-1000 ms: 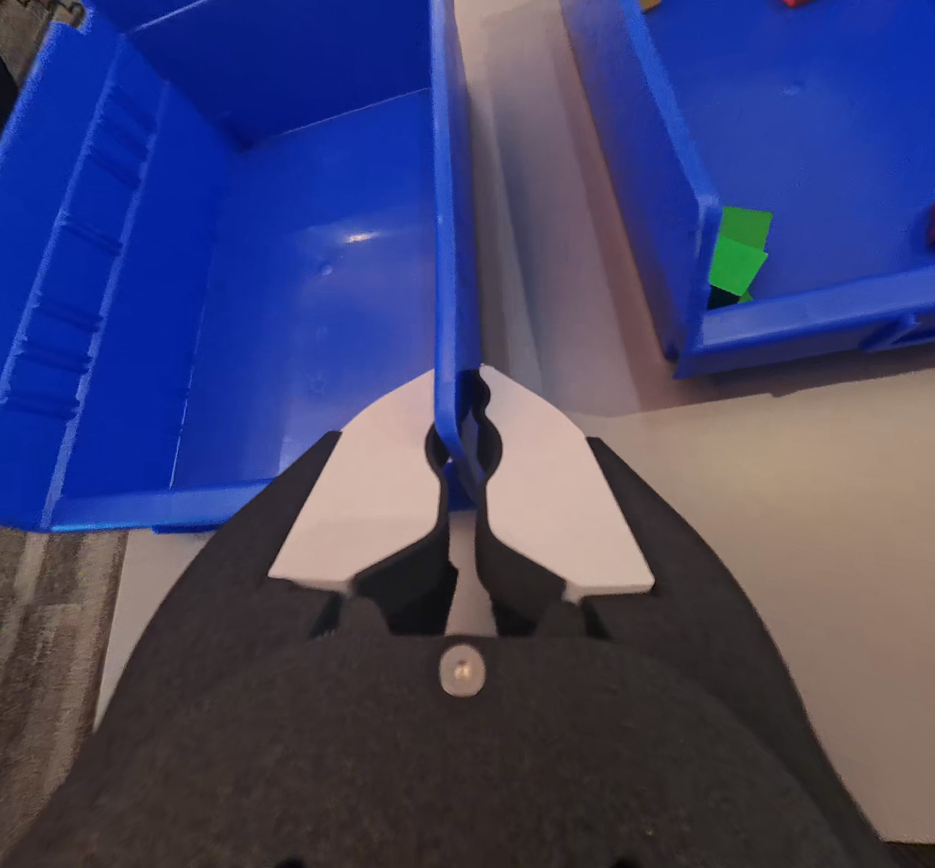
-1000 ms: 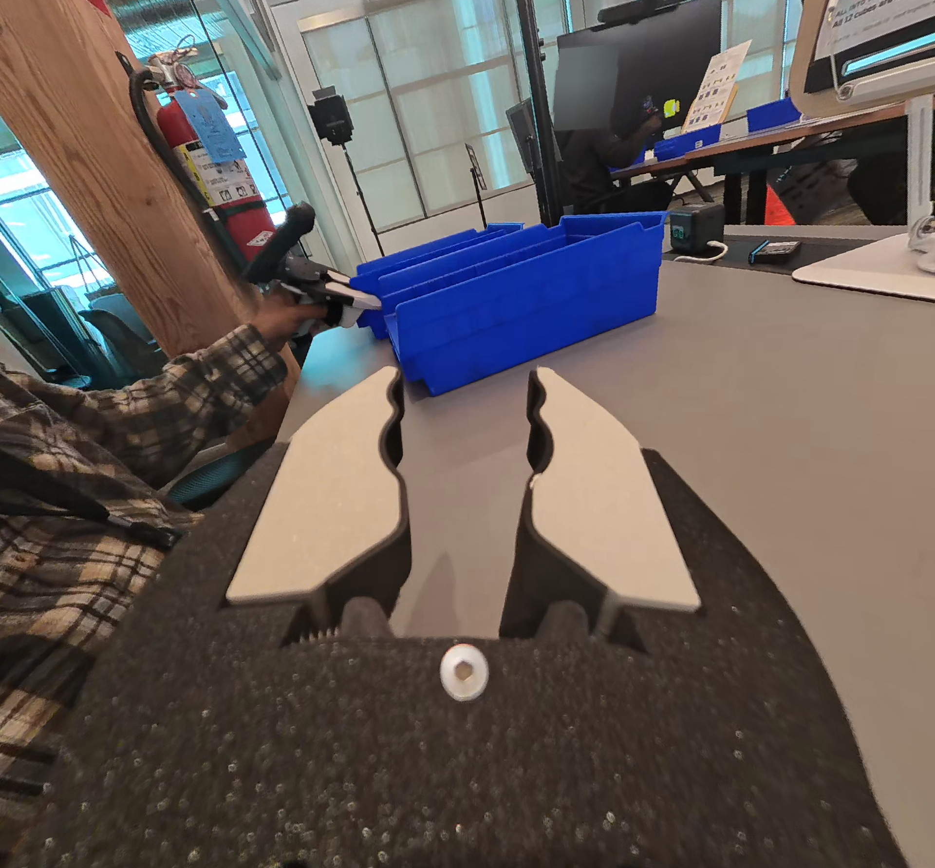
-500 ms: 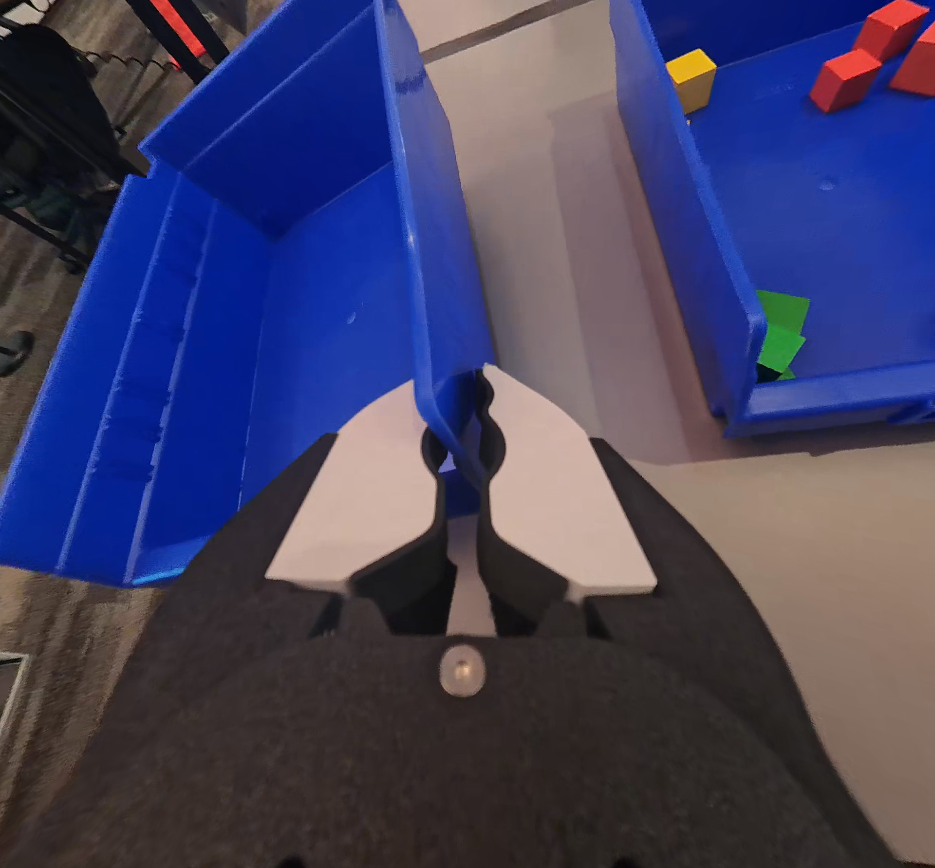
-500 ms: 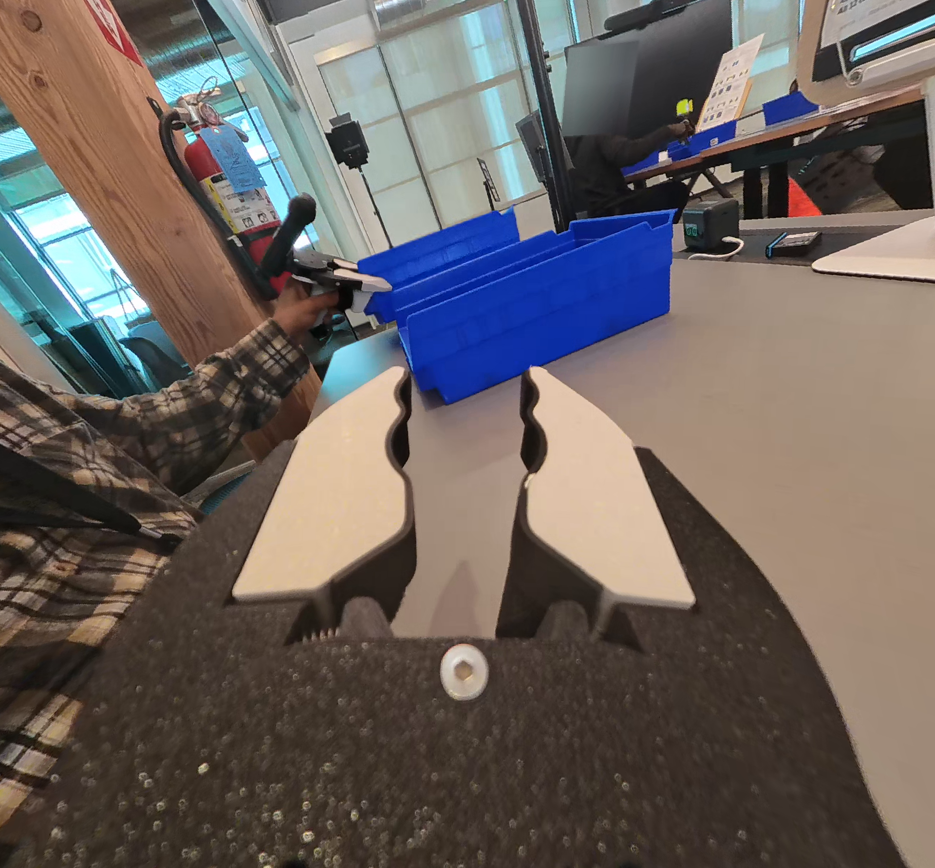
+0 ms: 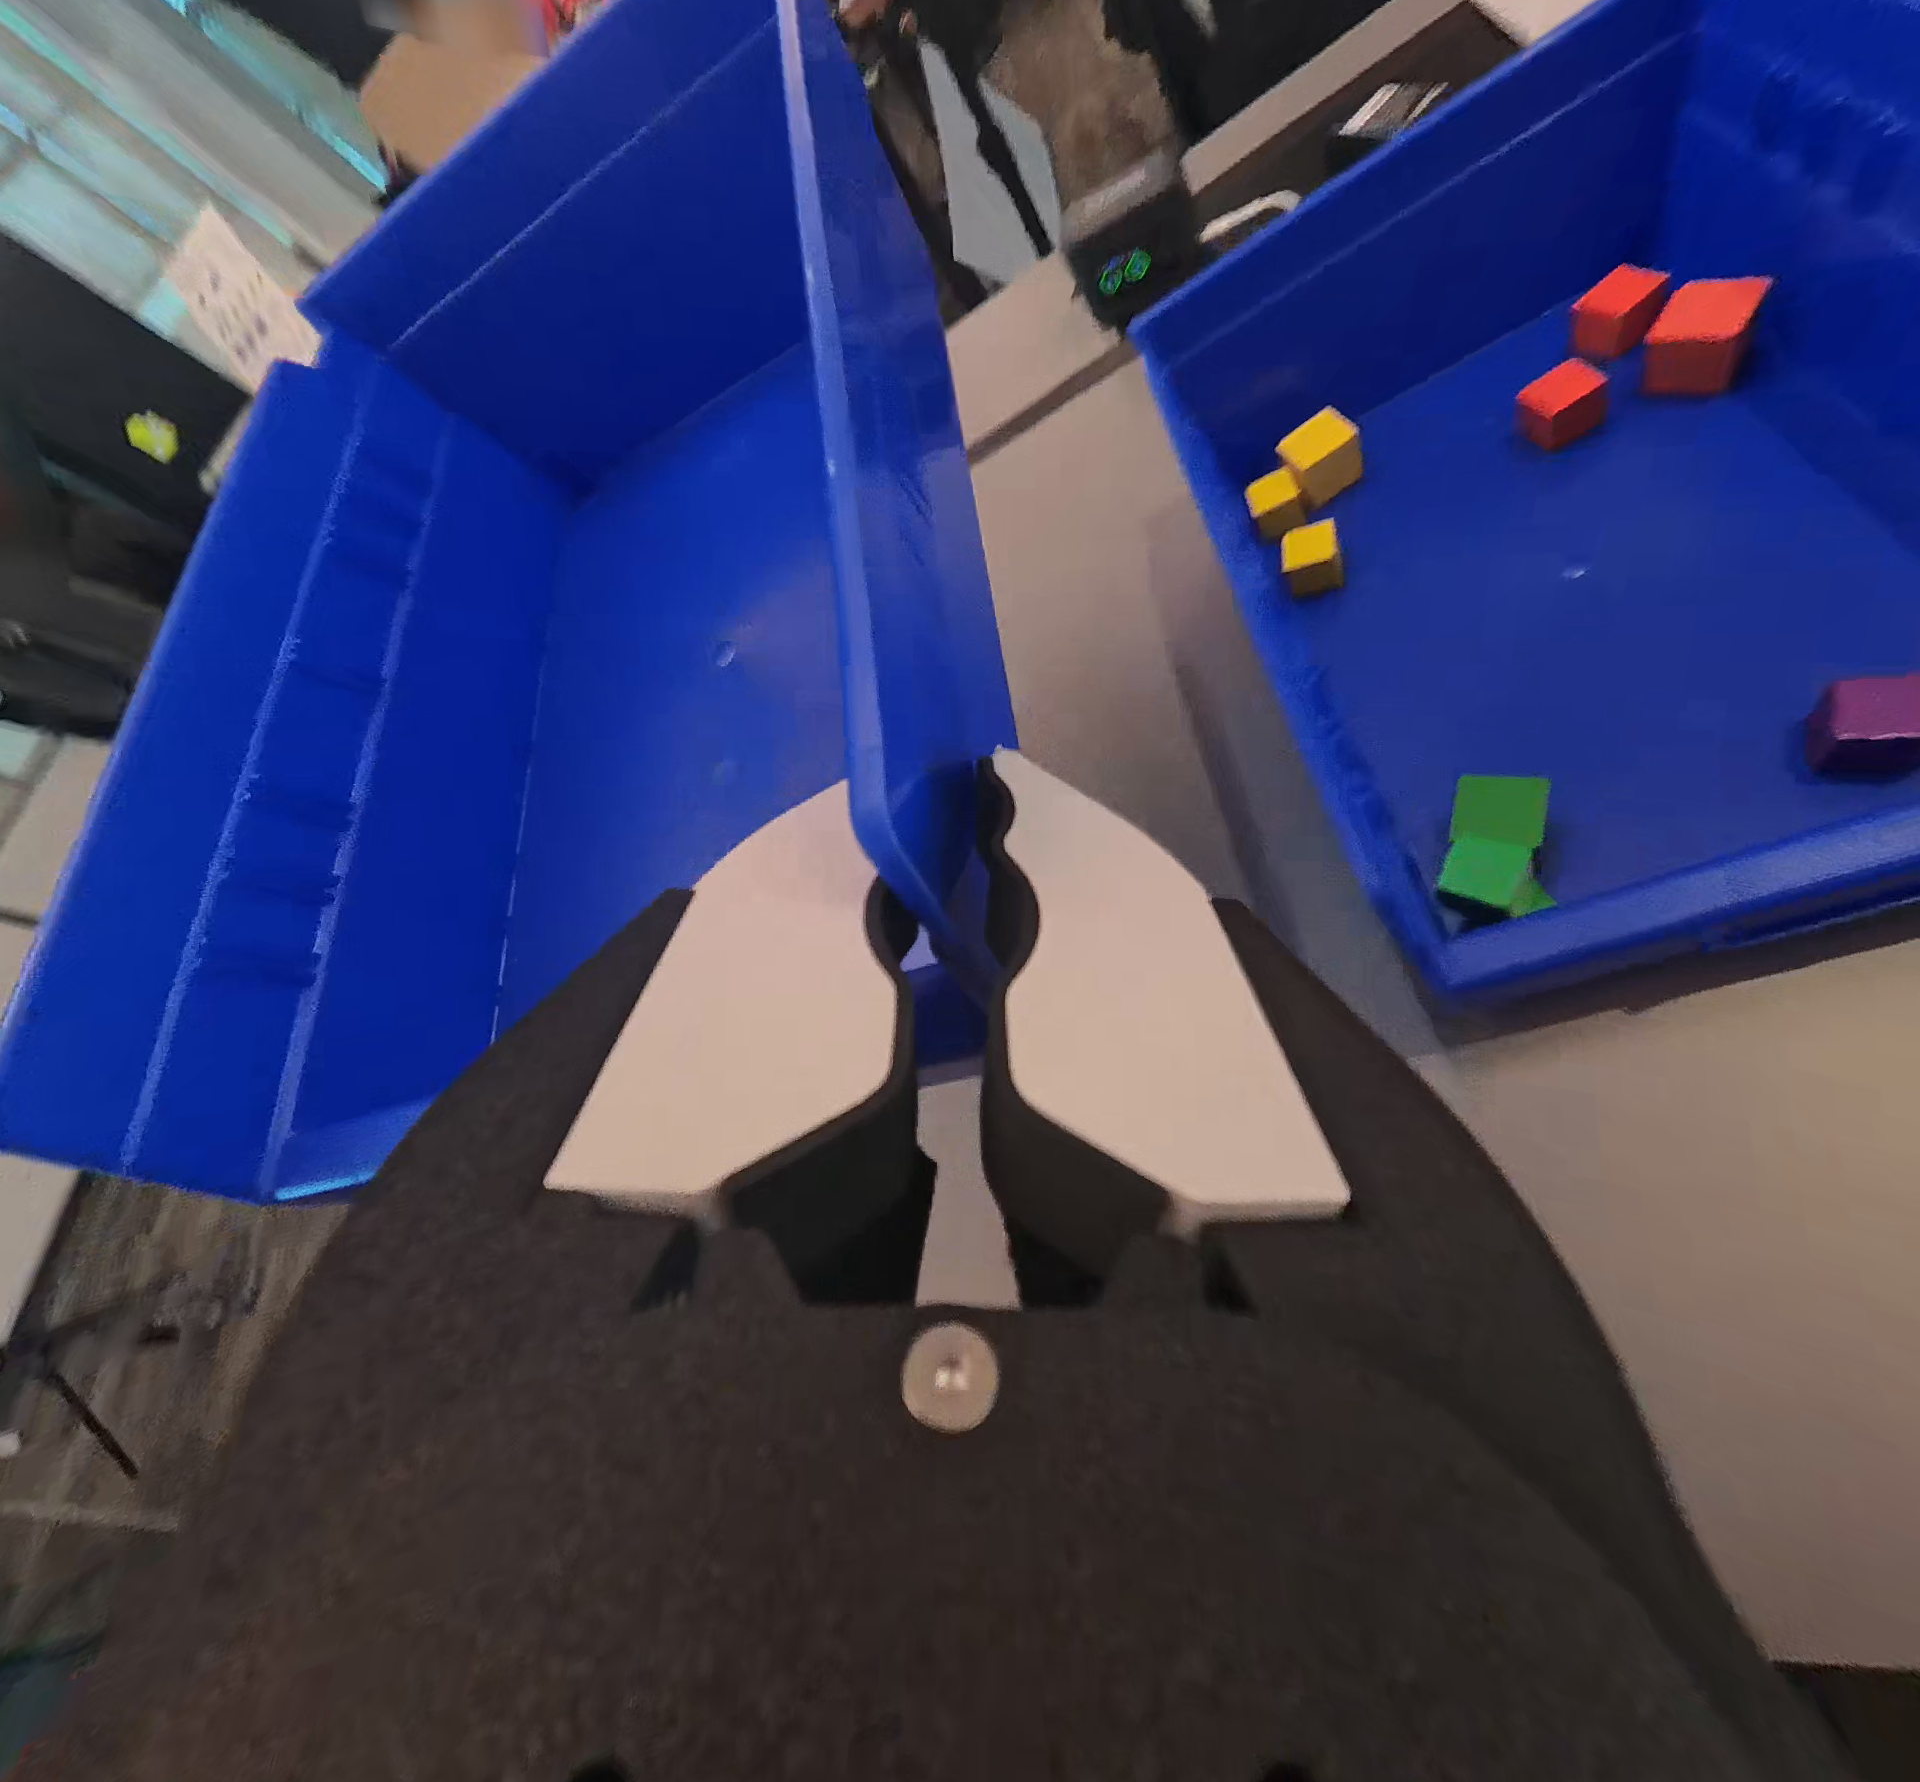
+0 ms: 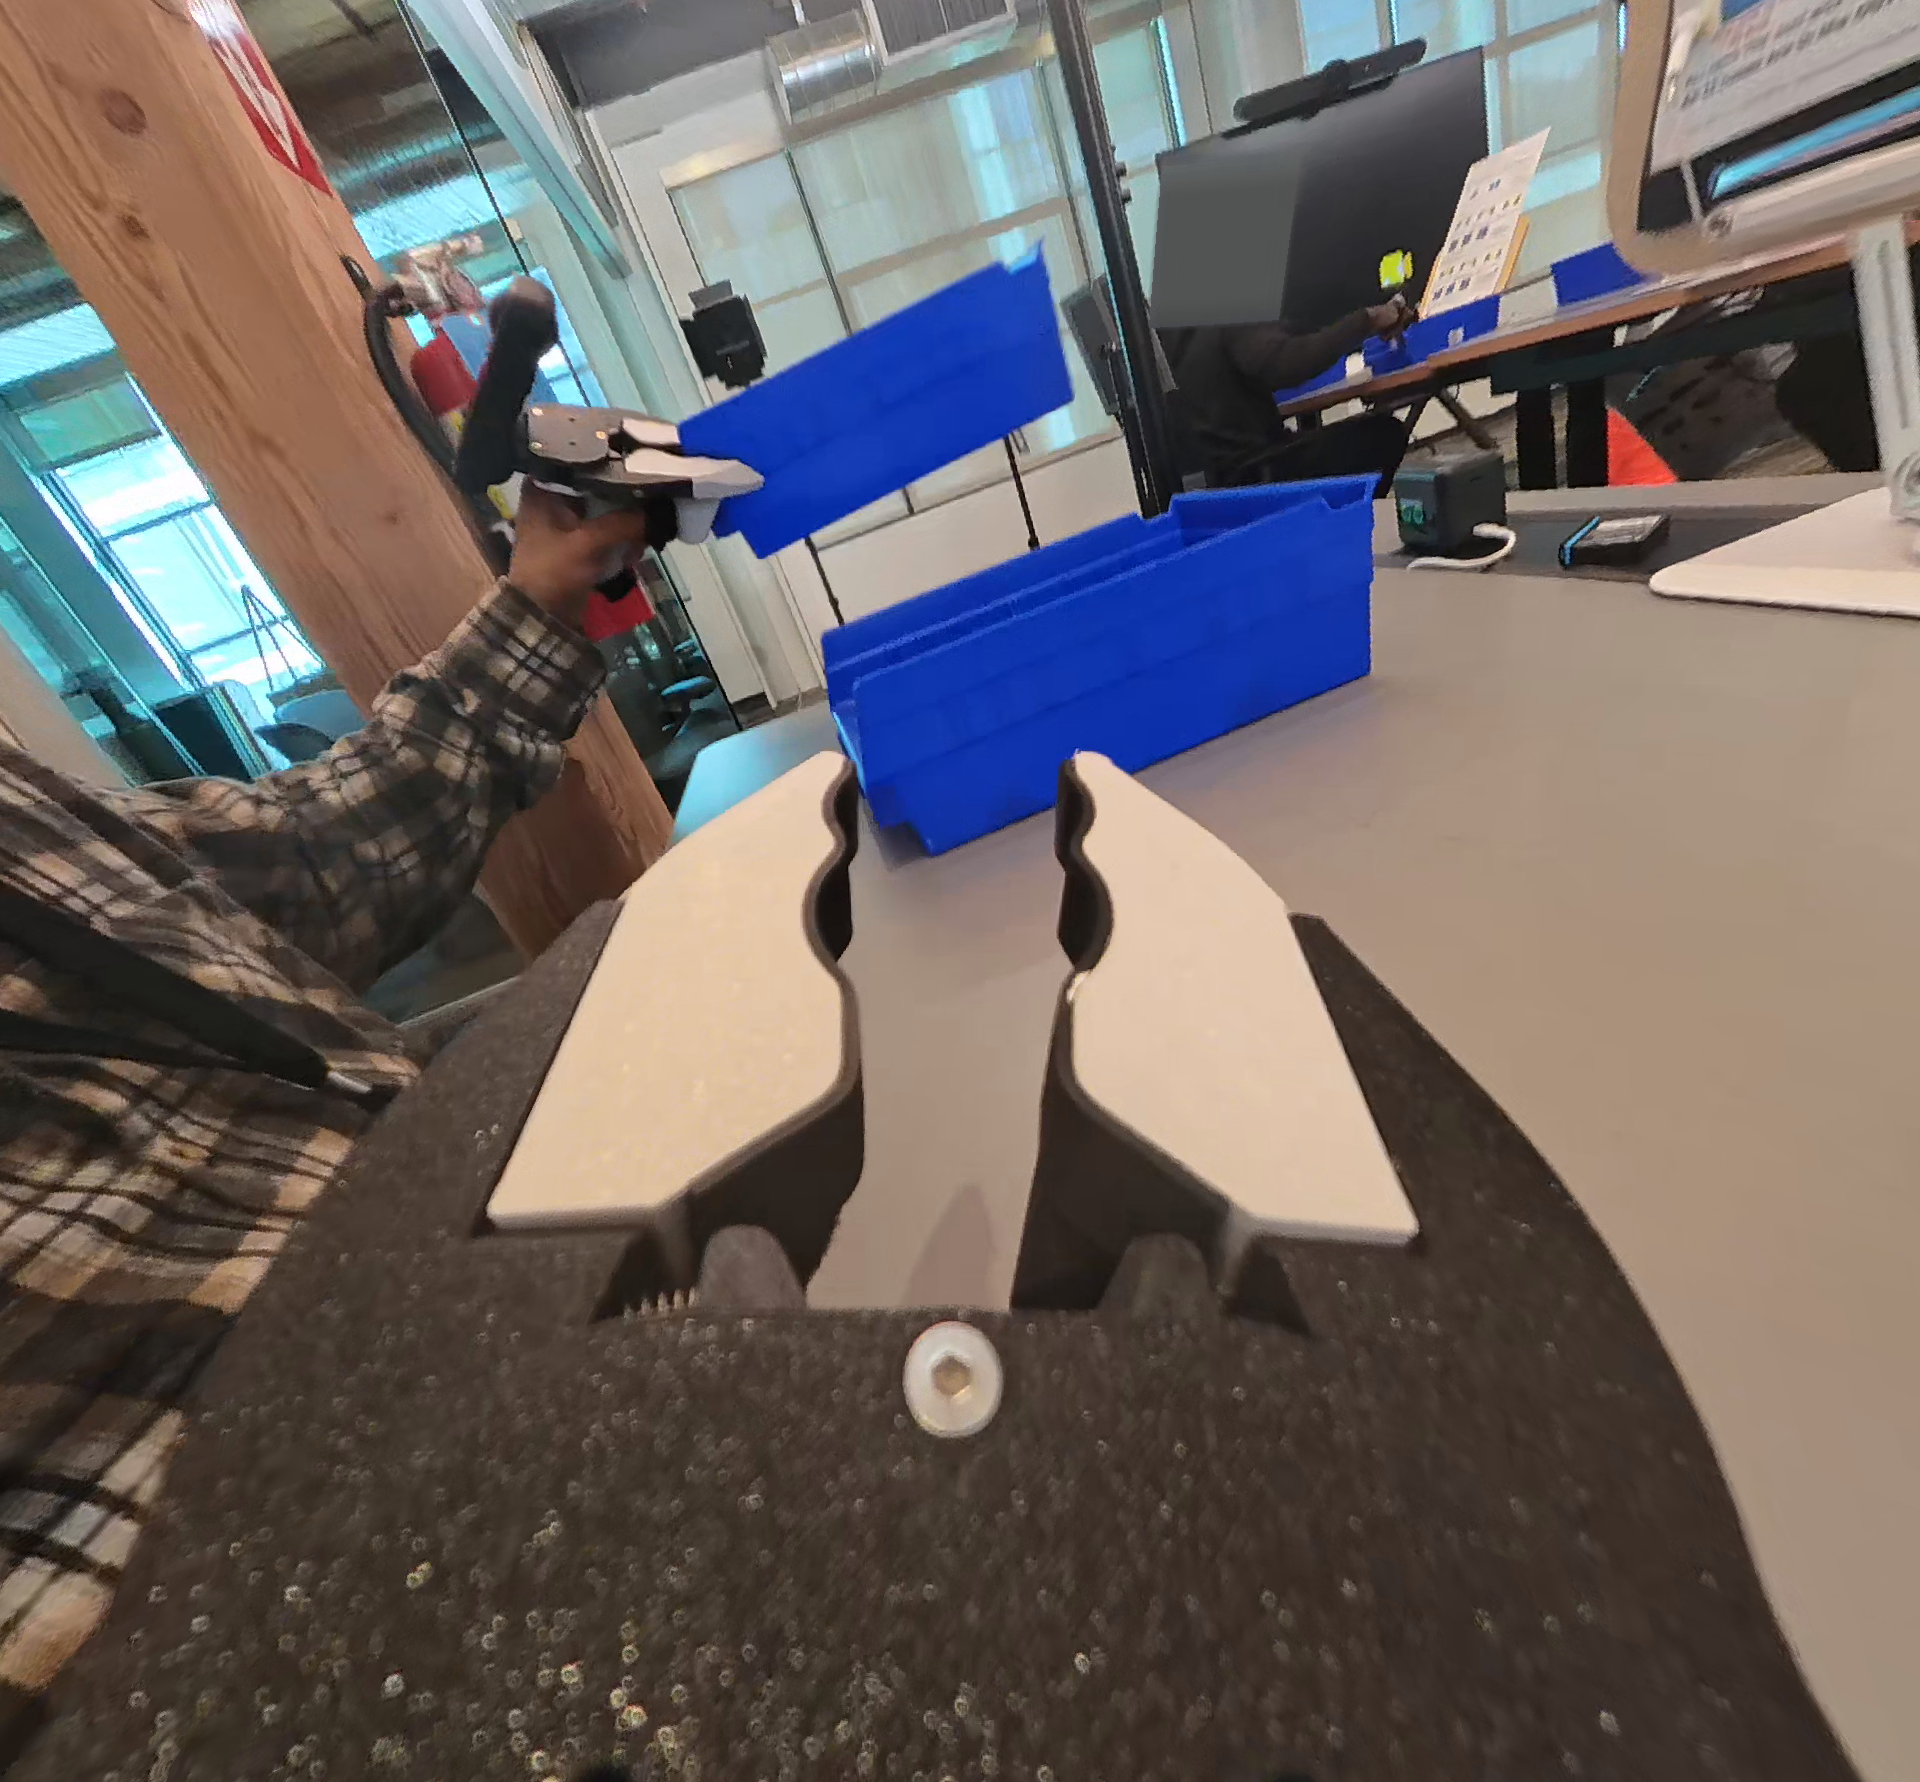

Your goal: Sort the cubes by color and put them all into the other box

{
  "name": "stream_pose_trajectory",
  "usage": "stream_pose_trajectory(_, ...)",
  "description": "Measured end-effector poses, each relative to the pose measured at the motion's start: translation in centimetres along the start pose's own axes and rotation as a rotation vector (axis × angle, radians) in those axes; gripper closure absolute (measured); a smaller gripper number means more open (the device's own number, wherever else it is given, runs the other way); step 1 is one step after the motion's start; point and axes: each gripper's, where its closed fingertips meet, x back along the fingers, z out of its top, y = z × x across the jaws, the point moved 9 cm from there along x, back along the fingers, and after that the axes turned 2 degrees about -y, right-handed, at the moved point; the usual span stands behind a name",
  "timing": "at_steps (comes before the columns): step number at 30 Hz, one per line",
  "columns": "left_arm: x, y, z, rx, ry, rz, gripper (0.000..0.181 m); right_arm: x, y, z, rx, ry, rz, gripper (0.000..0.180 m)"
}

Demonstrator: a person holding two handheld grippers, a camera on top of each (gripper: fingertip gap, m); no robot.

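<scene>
My left gripper (image 5: 961, 802) is shut on the side wall of an empty blue box (image 5: 665, 693) and holds it up in the air, tilted; the right wrist view shows it lifted (image 6: 883, 407) above the table. A second blue box (image 5: 1683, 589) stands on the grey table (image 5: 1558, 1265) to the right. It holds yellow cubes (image 5: 1309, 496), red cubes (image 5: 1662, 350), green cubes (image 5: 1491, 844) and a purple cube (image 5: 1865, 724), grouped by colour. It also shows in the right wrist view (image 6: 1101, 652). My right gripper (image 6: 956, 776) is open and empty, low over the table.
A wooden pillar (image 6: 239, 361) stands left of the table. A person's plaid sleeve (image 6: 343, 818) reaches to the left gripper (image 6: 665, 485). A small black device (image 6: 1449, 496), a phone (image 6: 1610, 537) and a white monitor stand (image 6: 1808, 558) sit at the table's far side.
My left gripper has lifted the empty blue box off the table and raised it high. The right gripper has stayed open and moved a little closer to the box with cubes.
</scene>
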Motion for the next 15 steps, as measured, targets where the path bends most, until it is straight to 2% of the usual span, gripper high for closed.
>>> stream_pose_trajectory(6, 2.8, 4.5, 7.7, -0.239, 0.193, -0.143, 0.172, 2.7, -2.9, 2.4, 0.070, -0.083, -0.032, 0.140)
stream_pose_trajectory(11, 4.2, 12.2, 13.3, -0.426, 0.409, -0.436, 0.172, 6.1, -6.8, 5.4, 0.194, -0.264, -0.139, 0.133)
stream_pose_trajectory(15, 3.5, 20.4, 16.1, -0.530, 0.510, -0.690, 0.172, 9.0, -10.8, 8.0, 0.233, -0.349, -0.208, 0.130)
